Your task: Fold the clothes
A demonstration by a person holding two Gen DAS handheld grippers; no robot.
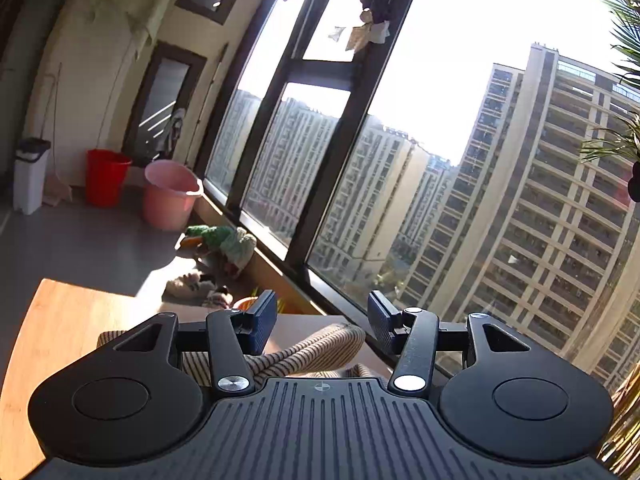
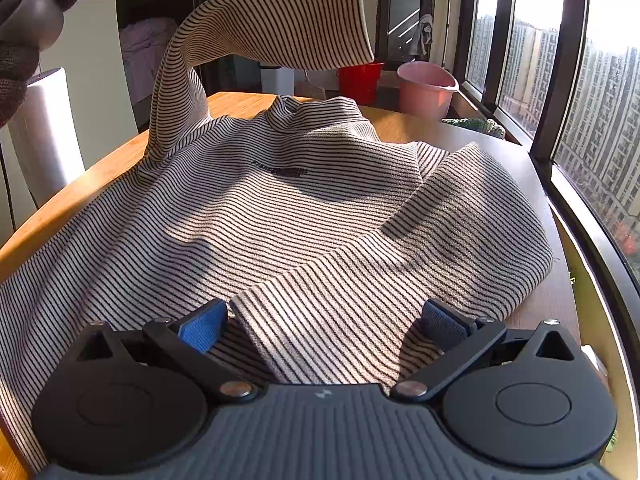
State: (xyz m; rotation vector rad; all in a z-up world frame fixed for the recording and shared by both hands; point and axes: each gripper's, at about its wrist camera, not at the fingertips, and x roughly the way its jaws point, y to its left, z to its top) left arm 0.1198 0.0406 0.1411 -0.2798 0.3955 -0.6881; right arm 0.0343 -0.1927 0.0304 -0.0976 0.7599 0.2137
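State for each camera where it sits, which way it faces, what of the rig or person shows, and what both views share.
Left wrist: on the open left gripper, raised over the wooden table, facing the window and tower blocks; only its own fingers show.
Right wrist: on the open right gripper, low over the beige dark-striped shirt, facing along the table; a hand shows top left.
Shared: shirt, table, red bucket, pink bucket.
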